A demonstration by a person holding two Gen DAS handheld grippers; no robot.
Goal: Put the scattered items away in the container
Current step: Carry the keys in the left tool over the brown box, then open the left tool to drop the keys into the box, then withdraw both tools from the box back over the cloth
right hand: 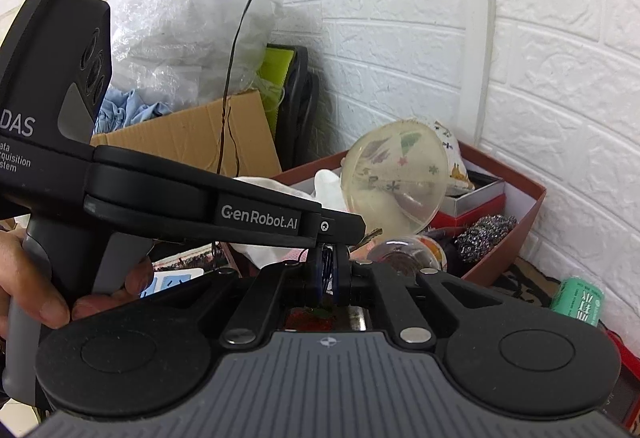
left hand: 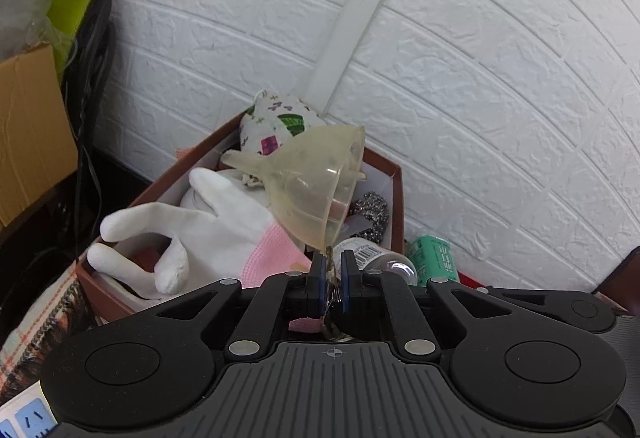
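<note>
**Funnel at the box, left jaws barely apart**

The funnel point(left hand: 316, 189) hangs tilted over the open box point(left hand: 394, 193), wide mouth to the right and spout to the left. Its lower rim is right at the tips of the left hand-held gripper point(left hand: 333, 270). Those jaws stand a narrow slit apart with a thin brownish tab, seemingly part of the funnel's rim, between them. Whether the pads press on it cannot be told, and the funnel may already lean on what lies beneath. The right hand-held gripper point(right hand: 329, 266) is closed, with nothing clearly held.

The funnel looks like thin, translucent plastic: light, stiff, smooth and probably slippery on its cone. The rim or its tab is the sensible place to pinch it, since the sloping wall would likely squirt out of flat pads.

The box is already crowded with a white glove point(left hand: 208, 226), a bottle point(left hand: 372, 256) and a scourer point(left hand: 372, 213). A light funnel set on that heap could roll or tip over the edge, so it probably wants laying low on the glove.
</note>
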